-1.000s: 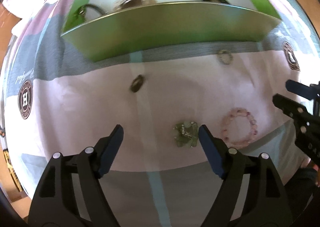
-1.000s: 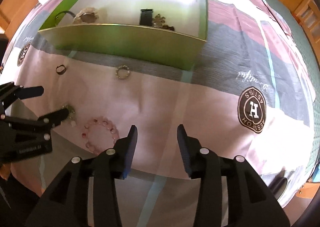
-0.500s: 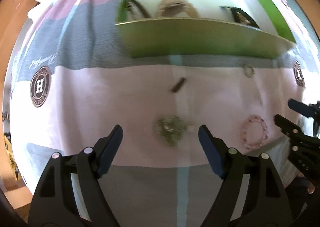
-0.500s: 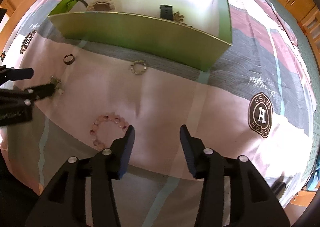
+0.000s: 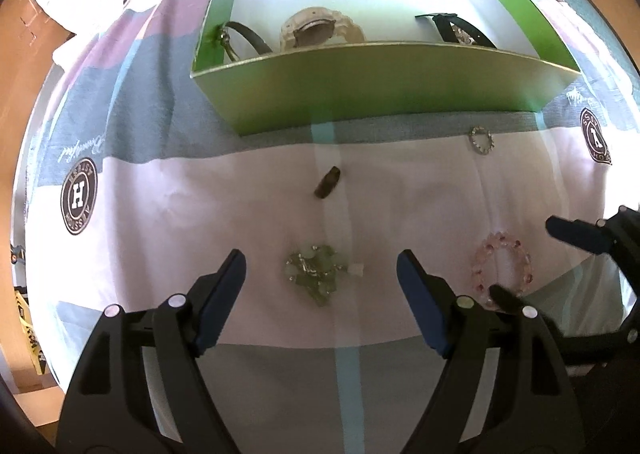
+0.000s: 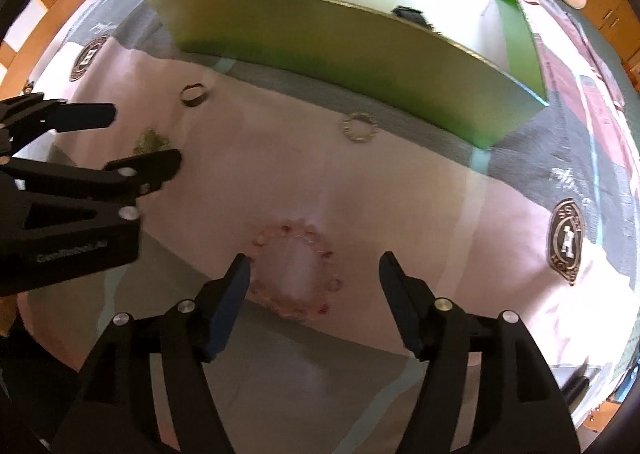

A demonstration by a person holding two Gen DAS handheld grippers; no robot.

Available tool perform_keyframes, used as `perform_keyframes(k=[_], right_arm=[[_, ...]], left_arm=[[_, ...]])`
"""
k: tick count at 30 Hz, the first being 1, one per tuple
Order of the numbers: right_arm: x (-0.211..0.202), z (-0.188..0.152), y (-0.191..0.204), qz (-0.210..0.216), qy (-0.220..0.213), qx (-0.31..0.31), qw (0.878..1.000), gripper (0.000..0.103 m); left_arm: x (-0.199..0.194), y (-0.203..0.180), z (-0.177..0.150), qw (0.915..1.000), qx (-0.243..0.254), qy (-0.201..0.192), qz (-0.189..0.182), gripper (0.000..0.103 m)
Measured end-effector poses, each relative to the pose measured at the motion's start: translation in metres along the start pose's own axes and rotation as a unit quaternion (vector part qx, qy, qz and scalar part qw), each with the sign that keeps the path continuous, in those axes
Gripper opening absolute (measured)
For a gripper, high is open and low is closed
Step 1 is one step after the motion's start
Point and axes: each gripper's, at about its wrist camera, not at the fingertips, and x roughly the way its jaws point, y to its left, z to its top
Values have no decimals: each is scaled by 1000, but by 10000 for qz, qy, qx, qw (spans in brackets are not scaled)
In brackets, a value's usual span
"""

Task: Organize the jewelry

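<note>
Right wrist view gives the relation that matters: the pink bead bracelet [image 6: 296,272] lies flat on the bedspread [image 6: 420,213] directly between the fingertips of the right gripper [image 6: 314,280], a little toward the left-hand finger, whose tip sits just beside the ring of beads. The jaws are opening, the bracelet lies between them but is not pinched, and the pads touch nothing. Being a loop, the bracelet has no long axis to line up with; any side of the ring would serve.

Ahead of the jaws stands the green box [image 6: 320,41], the biggest thing in view, its near wall toward the grippers. From the left wrist its white floor shows a pale bead bracelet [image 5: 320,29] around the middle, a dark cord bangle [image 5: 240,37] in the left corner and a black strap piece [image 5: 456,27] to the right.

The left gripper [image 5: 320,278] is spread wide and empty, and the green bead cluster [image 5: 316,272] lies squarely between its fingertips, so each hand has its own piece nearest.

Farther ahead of the left jaws, toward the box, a dark ring [image 5: 328,182] lies on the cloth; off to the right, near the box wall, a small sparkly ring [image 5: 481,139].
</note>
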Motion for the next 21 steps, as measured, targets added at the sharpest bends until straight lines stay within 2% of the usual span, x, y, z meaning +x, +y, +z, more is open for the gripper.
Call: perform_keyframes(k=[7, 8, 12, 14, 15, 17, 19, 21], right_arm=[[3, -4, 13, -140, 73, -140, 9998, 66], [3, -3, 10, -135, 54, -78, 9999, 66], [0, 0, -12, -77, -10, 284, 9996, 66], [3, 4, -23, -135, 25, 413, 9991, 66], [4, 4, -25, -174, 26, 436, 9989, 65], [5, 5, -29, -179, 39, 432, 9989, 58], [9, 4, -29, -164, 82, 344, 9992, 46], [15, 4, -37, -188, 124, 223, 9995, 40]], left_arm=[[11, 8, 10, 9999, 111, 110, 17, 78], [20, 11, 18, 9999, 114, 111, 12, 78], [28, 7, 14, 9999, 120, 108, 9, 77], [32, 6, 12, 9998, 153, 159, 3, 60], [34, 5, 9, 9997, 163, 205, -20, 56], [32, 5, 8, 9995, 185, 236, -20, 55], [31, 4, 9, 9995, 217, 225, 4, 54], [31, 3, 8, 9995, 238, 208, -20, 54]])
